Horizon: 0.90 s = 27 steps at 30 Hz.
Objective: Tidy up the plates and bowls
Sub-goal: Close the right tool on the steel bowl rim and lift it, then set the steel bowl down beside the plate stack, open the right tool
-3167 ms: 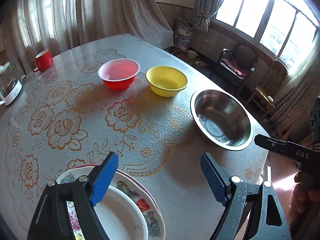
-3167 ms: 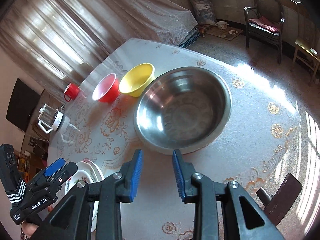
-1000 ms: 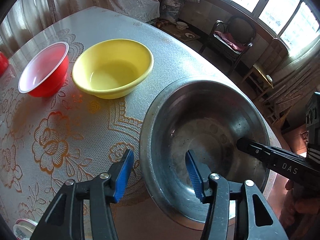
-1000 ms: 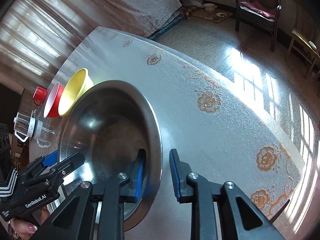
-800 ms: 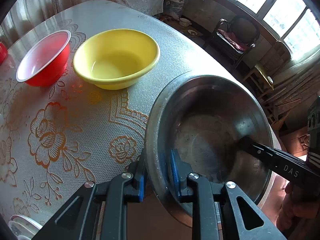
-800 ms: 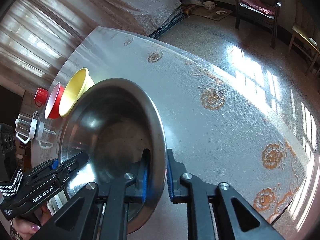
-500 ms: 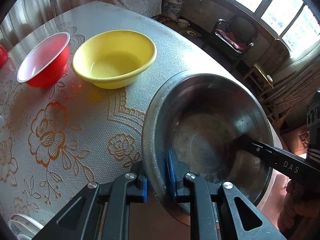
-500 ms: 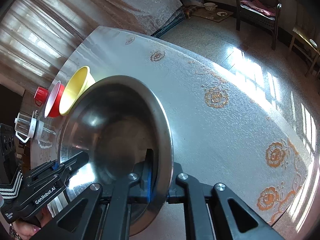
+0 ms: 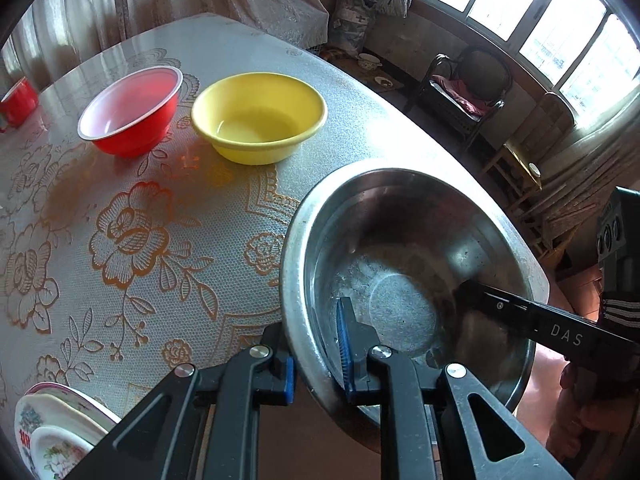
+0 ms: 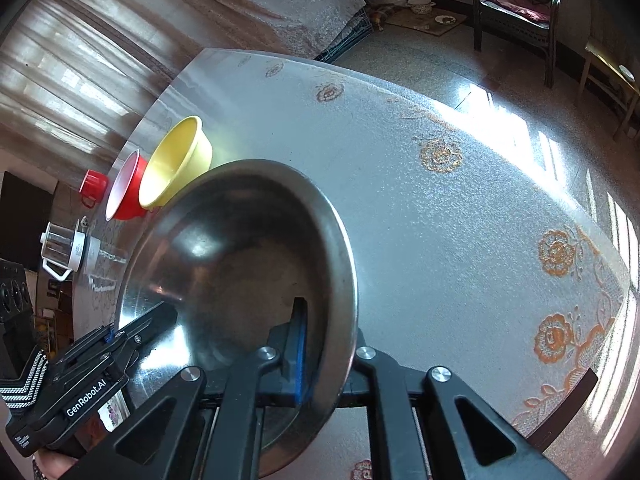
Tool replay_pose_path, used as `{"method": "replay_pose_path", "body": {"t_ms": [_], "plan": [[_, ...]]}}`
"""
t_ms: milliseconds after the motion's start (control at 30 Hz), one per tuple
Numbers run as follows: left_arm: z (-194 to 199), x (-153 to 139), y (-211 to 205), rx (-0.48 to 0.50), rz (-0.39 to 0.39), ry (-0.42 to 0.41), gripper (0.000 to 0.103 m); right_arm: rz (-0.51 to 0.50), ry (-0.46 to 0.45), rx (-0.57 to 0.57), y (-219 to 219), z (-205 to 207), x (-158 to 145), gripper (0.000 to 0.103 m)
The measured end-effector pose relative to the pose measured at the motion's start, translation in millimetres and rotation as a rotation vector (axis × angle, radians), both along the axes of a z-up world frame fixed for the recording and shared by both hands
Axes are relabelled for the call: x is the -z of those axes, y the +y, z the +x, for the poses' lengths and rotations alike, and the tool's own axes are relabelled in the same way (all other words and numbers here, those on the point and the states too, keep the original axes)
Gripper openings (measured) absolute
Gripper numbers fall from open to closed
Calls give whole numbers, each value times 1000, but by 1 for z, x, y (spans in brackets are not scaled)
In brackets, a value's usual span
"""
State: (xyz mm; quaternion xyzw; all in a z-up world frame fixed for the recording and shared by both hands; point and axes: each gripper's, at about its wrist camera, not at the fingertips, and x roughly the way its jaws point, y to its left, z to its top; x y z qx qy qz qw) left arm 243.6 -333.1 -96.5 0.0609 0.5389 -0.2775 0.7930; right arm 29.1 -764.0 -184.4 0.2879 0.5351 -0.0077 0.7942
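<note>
A large steel bowl (image 9: 404,248) (image 10: 240,248) is gripped at two opposite sides. My left gripper (image 9: 316,360) is shut on its near-left rim, one blue pad inside and one outside. My right gripper (image 10: 320,360) is shut on the opposite rim the same way. Each gripper shows in the other's view, reaching into the bowl. The bowl looks raised a little off the table. A yellow bowl (image 9: 259,117) (image 10: 176,160) and a red bowl (image 9: 131,109) (image 10: 126,186) stand side by side farther back. Stacked flowered plates (image 9: 52,428) lie at the near left.
The round table (image 9: 132,236) has a lace cloth with orange flowers. A red mug (image 9: 18,102) (image 10: 93,186) and a glass jug (image 10: 66,246) stand at the far left. Chairs (image 9: 464,88) stand on the floor past the table's right edge.
Both grippers moved from near the plates to the steel bowl and shut on its rim. Over the last half second the bowl shifted with them, slightly up and away from the yellow bowl.
</note>
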Motion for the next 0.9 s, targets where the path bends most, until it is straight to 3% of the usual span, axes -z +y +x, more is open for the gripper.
{"method": "replay_pose_path", "body": {"t_ms": [500, 900], "plan": [[-14, 10, 70, -87, 30, 52, 22, -63, -47, -191, 71, 15, -7, 7], [-37, 21, 74, -30, 69, 76, 25, -97, -21, -169, 82, 12, 5, 10]]}}
